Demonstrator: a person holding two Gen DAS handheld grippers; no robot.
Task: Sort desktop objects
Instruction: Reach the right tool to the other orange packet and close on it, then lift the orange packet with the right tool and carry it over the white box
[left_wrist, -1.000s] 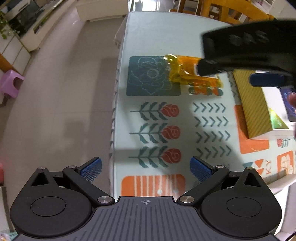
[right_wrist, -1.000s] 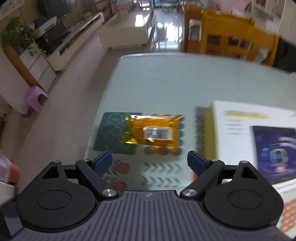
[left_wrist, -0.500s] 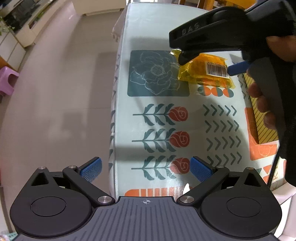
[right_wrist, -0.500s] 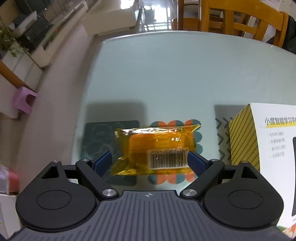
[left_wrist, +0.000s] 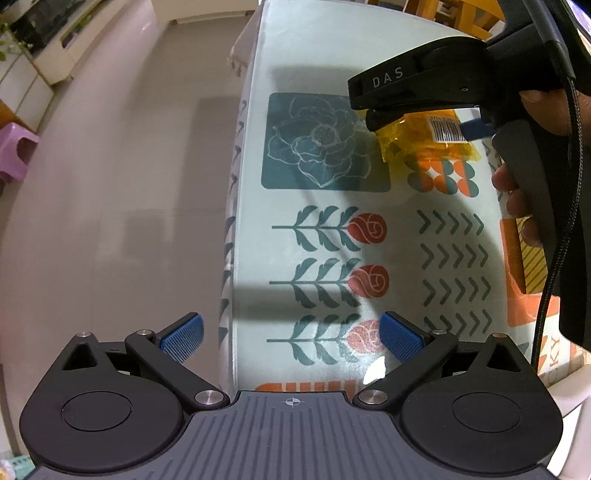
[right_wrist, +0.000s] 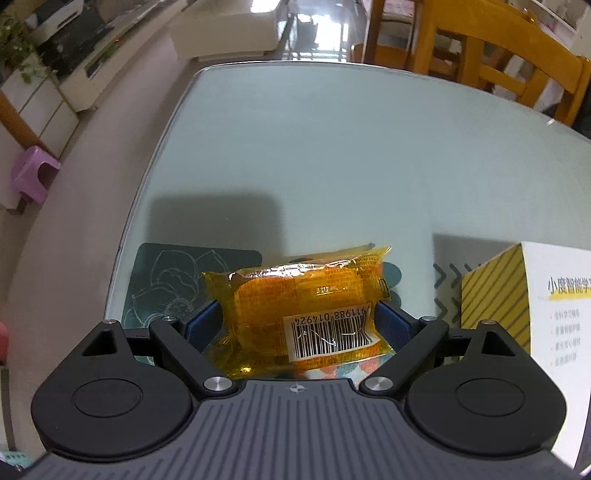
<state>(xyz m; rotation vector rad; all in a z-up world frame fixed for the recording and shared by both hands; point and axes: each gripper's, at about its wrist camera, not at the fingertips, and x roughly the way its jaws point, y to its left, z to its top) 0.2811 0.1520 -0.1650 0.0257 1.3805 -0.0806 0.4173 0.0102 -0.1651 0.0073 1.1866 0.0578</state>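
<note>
An orange-yellow plastic snack packet (right_wrist: 310, 306) with a barcode label lies on the glass table. My right gripper (right_wrist: 295, 326) straddles it, its blue pads (right_wrist: 201, 325) on either side of the packet, close to it but still spread wide. In the left wrist view the packet (left_wrist: 428, 144) sits far right under the right gripper (left_wrist: 424, 122). My left gripper (left_wrist: 291, 338) is open and empty, over the table's near left edge.
A white and yellow striped box (right_wrist: 532, 306) stands right of the packet. The table (right_wrist: 332, 147) has a patterned mat with a teal flower square (left_wrist: 325, 142). Wooden chairs (right_wrist: 480, 55) stand behind the table. The floor (left_wrist: 110, 184) drops off at left.
My right gripper has moved forward and down until its fingers surround the packet. My left gripper has drifted slightly forward and stayed open.
</note>
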